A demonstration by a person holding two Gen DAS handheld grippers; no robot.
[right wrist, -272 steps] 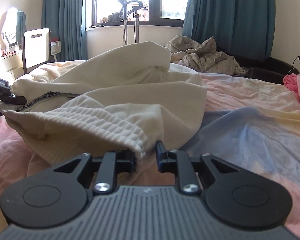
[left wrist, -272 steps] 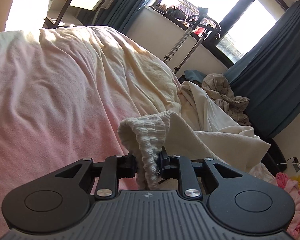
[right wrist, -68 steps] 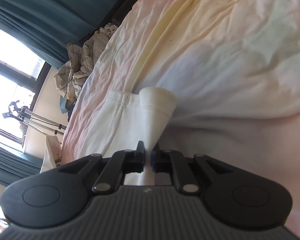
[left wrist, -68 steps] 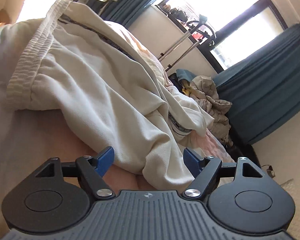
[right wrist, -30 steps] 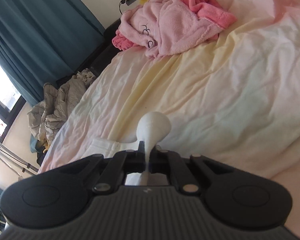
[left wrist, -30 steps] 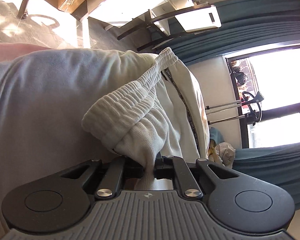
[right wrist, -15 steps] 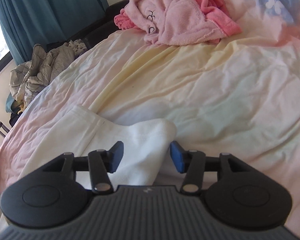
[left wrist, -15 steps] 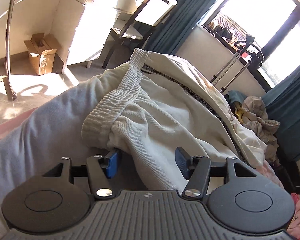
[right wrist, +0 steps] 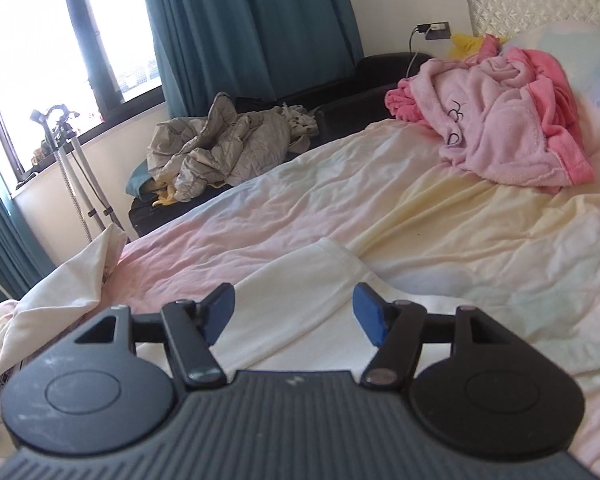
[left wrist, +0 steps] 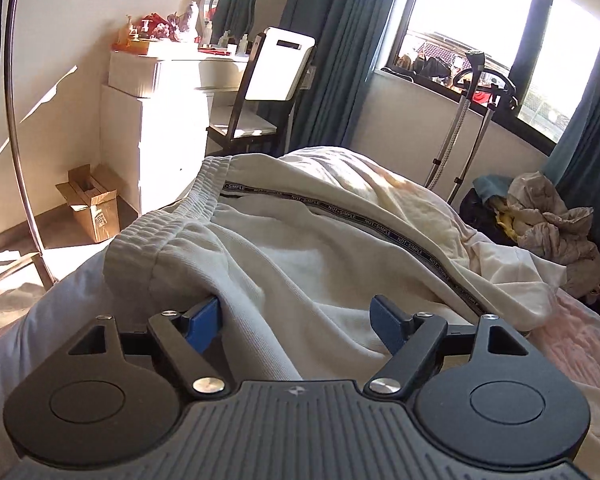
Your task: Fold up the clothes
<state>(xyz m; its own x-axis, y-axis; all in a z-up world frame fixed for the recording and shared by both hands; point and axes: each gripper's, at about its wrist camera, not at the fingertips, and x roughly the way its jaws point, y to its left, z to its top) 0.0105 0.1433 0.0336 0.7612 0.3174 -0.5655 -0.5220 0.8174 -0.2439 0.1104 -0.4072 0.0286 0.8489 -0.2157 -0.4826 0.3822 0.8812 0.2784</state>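
A cream sweatshirt-like garment [left wrist: 300, 248] with a ribbed hem [left wrist: 168, 216] and a black lettered zipper tape lies spread on the bed. My left gripper [left wrist: 298, 320] is open, its blue pads on either side of a fold of the cloth, holding nothing. In the right wrist view a cream sleeve [right wrist: 300, 292] lies flat on the pastel bed sheet [right wrist: 440, 216]. My right gripper [right wrist: 294, 316] is open just above the sleeve's end, empty.
A pink fleece garment [right wrist: 500, 128] lies near the pillow. A grey crumpled quilt [right wrist: 220, 140] sits on a dark sofa by the window. A white dresser [left wrist: 160, 108], a chair [left wrist: 260, 96], a cardboard box [left wrist: 92, 200] and a metal stand [left wrist: 464, 132] surround the bed.
Both grippers let go of the garment about half a second ago and have opened wider. Both have since lifted and tilted up, showing more of the room.
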